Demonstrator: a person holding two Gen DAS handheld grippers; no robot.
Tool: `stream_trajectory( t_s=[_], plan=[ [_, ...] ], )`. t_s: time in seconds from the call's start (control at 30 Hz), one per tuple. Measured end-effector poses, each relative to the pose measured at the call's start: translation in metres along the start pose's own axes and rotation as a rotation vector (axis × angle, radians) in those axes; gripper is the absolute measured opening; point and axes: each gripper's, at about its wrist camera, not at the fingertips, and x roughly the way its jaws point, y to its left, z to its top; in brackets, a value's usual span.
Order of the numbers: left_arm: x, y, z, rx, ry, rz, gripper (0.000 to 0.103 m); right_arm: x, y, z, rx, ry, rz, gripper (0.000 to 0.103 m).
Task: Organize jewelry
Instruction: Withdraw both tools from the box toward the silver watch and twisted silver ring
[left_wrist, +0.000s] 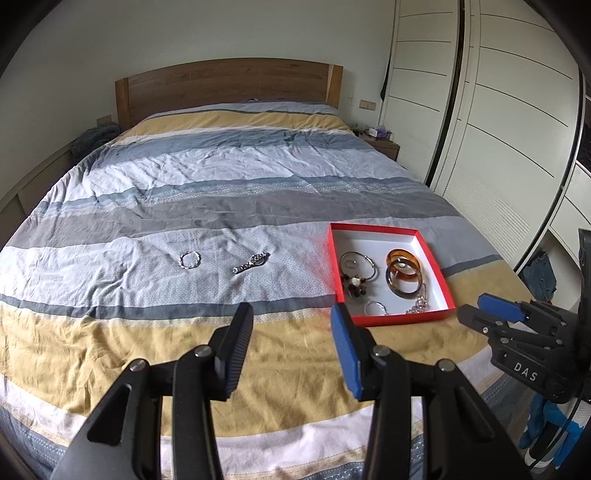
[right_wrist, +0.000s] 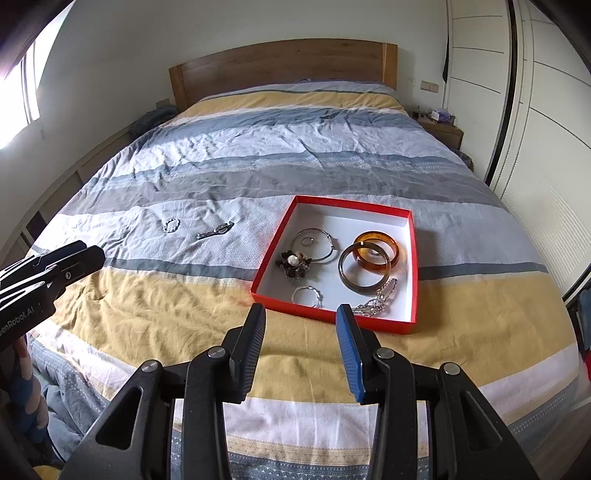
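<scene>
Bed: striped duvet (left_wrist: 207, 173), wooden headboard (left_wrist: 229, 83) at top.
Red box (right_wrist: 369, 325): centre-right; holds amber bangle (right_wrist: 376, 247), grey bangle (right_wrist: 364, 271), hoops.
Loose: bracelet (left_wrist: 189, 260), prob. a watch (left_wrist: 251, 262), centre-left on duvet.
Left gripper (left_wrist: 291, 325): fingers apart, empty.
Right gripper (right_wrist: 301, 321): fingers apart, empty.

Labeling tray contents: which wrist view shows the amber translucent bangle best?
Right wrist view: the amber translucent bangle sits near centre, larger, in the red-rimmed white tray. In the left wrist view the bangle is smaller, off to the right, still unobstructed.
</scene>
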Motion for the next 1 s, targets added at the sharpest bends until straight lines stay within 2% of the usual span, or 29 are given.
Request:
stream_trajectory(
  t_s=[0.27, 0.5, 0.73, 0.9, 1.0],
  plan=[
    [-0.014, 0.026, -0.007, -0.031, -0.018, 0.029, 0.042, -0.009, 0.028, 0.004, -0.041, -0.008, 0.023, 0.04],
    [0.003, 0.068, -0.013, -0.09, 0.025, 0.053, 0.042, 0.006, 0.059, 0.016, -0.103, 0.012, 0.064, 0.04],
    [0.041, 0.133, -0.015, -0.209, 0.083, 0.099, 0.042, 0.055, 0.09, 0.036, -0.145, 0.063, 0.129, 0.04],
    [0.081, 0.168, -0.01, -0.252, 0.123, 0.137, 0.042, 0.105, 0.105, 0.054, -0.132, 0.101, 0.177, 0.04],
    [0.107, 0.183, -0.004, -0.269, 0.139, 0.132, 0.042, 0.138, 0.111, 0.065, -0.109, 0.126, 0.205, 0.04]
  ],
)
